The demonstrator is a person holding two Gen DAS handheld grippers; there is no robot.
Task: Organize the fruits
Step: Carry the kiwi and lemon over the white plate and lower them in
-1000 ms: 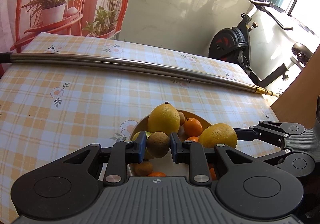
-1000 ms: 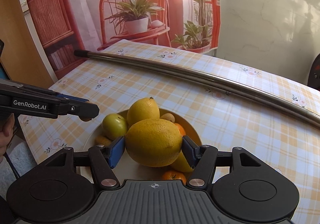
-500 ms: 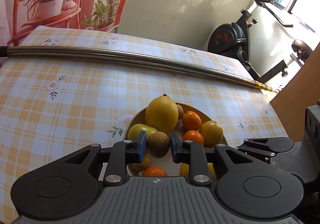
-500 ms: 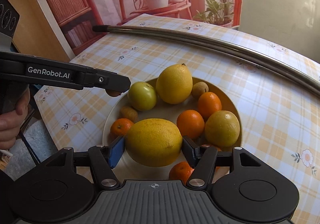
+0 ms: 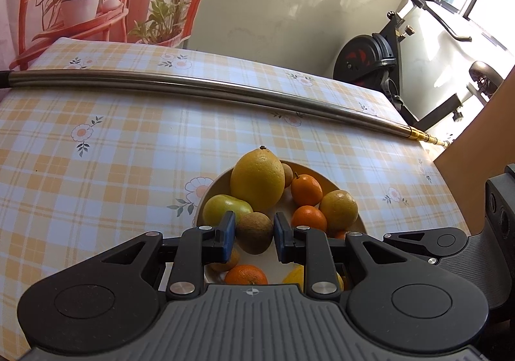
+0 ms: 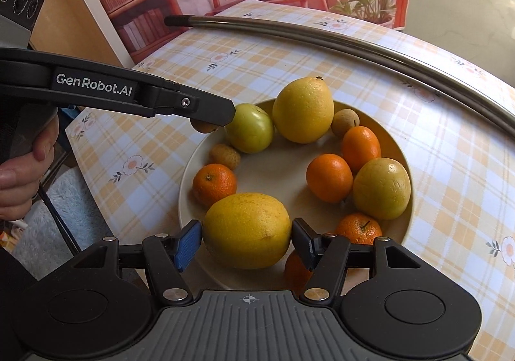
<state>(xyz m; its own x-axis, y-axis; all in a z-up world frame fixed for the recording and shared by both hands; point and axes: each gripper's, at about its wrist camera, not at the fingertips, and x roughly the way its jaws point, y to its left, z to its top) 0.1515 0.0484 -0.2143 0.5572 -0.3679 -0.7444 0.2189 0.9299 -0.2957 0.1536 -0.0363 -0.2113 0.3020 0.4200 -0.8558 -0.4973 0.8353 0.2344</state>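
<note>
Left view: gripper body hides the plate's (image 5: 222,177) near half; one tangerine (image 5: 246,274) half covered. Right view: a tangerine (image 6: 294,267) mostly behind the held lemon (image 6: 247,230) and a pad. Brown fruit (image 6: 203,127) mostly hidden by the left gripper (image 6: 225,111). Rod (image 6: 322,31) cut at the right edge.

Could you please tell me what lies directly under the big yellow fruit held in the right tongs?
Under the big yellow fruit lies the plate; a mandarin peeks out at its lower right. The plate surface beneath it is covered from view.
</note>
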